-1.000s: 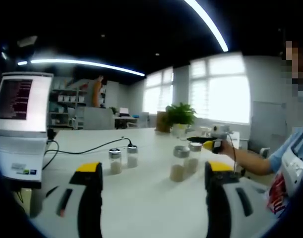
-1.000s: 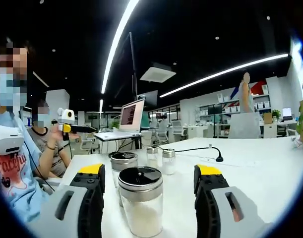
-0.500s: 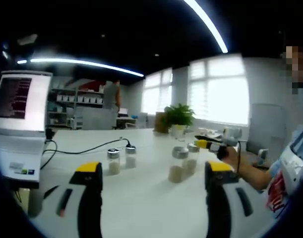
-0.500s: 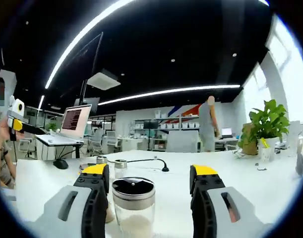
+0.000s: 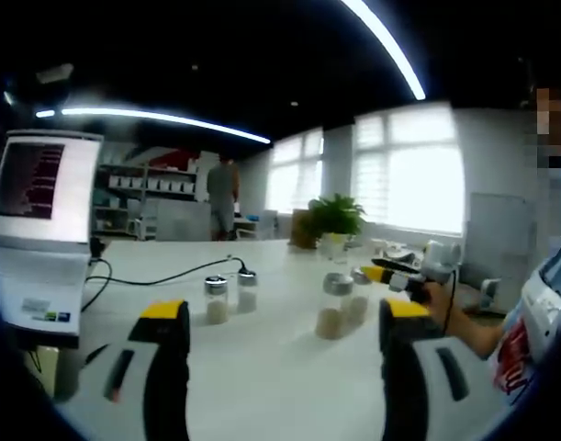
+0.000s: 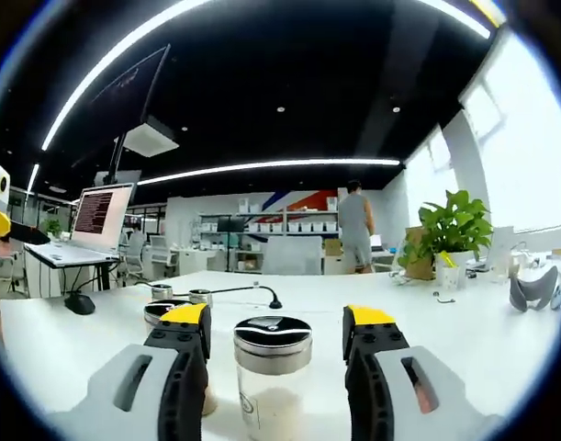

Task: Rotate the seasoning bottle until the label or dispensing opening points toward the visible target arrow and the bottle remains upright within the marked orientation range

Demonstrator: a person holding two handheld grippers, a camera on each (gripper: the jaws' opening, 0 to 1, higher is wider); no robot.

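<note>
Glass seasoning bottle [image 6: 272, 378] stands upright on my white table [image 6: 464, 340], now centred between the spread jaws of my right claw [image 6: 274, 338]; half a second ago it sat further left. My left claw [image 5: 285, 323] gapes, far from the jars.

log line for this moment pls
right hand-held gripper: open, straddling seasoning bottle, no contact | left hand-held gripper: open, holds nothing | bottle: upright on white table

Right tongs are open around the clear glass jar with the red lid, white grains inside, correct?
Nearly. The right gripper view shows the right tongs open around the clear glass seasoning jar holding white grains, but its lid is black with a silver band, not red.
</note>
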